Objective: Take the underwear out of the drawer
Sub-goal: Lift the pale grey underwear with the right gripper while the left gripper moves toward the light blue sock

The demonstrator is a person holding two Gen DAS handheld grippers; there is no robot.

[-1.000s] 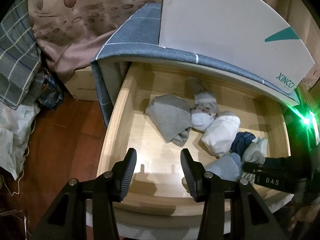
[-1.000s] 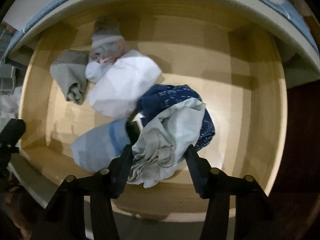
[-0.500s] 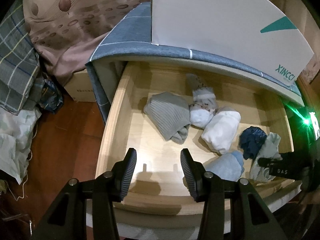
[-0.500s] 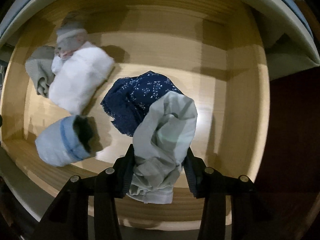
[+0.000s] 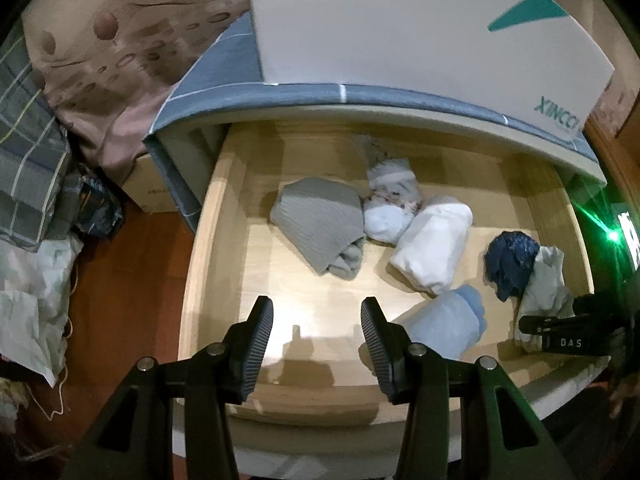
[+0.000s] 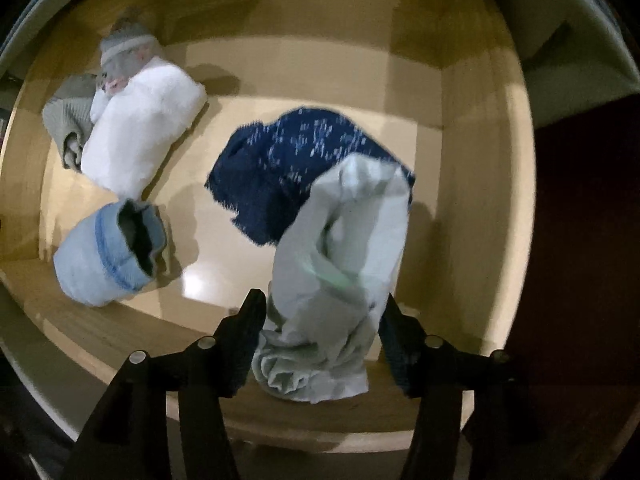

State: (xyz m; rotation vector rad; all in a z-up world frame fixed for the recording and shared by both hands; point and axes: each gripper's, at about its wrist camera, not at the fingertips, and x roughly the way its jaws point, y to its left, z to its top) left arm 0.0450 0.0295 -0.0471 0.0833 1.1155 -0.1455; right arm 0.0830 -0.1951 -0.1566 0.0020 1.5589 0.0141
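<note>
Reaching into the open wooden drawer (image 5: 208,264), the right tool (image 6: 322,328) points straight down over a pale grey-green pair of underwear (image 6: 340,264) bunched at the near right of the drawer. Its jaws have just been opening, and the crumpled cloth stands between them. The left pad brushes the fabric while the right pad shows a sliver of gap, so the hold looks loosened rather than firm. Whether the garment hangs from the tool or rests on the drawer floor cannot be told.

The left tool (image 5: 316,336) hovers at the near edge with jaws moderately wide and nothing between them.

By this evidence the job is barely under way: every garment in view sits inside the drawer, and none has cleared its front rim. Lifting the pale pair out would seem to call for a fresh, tighter pinch.

The pale piece is soft and wrinkled, folded over itself in a loose column. A navy patterned piece (image 6: 292,176) touches it on the far side. To the left lie a light blue roll (image 6: 104,260), then a white roll (image 6: 140,140), then a grey ribbed bundle (image 5: 320,228) and, farthest, a grey-and-white bundle (image 5: 390,200). A white box (image 5: 400,24) rests above on the cabinet top.
</note>
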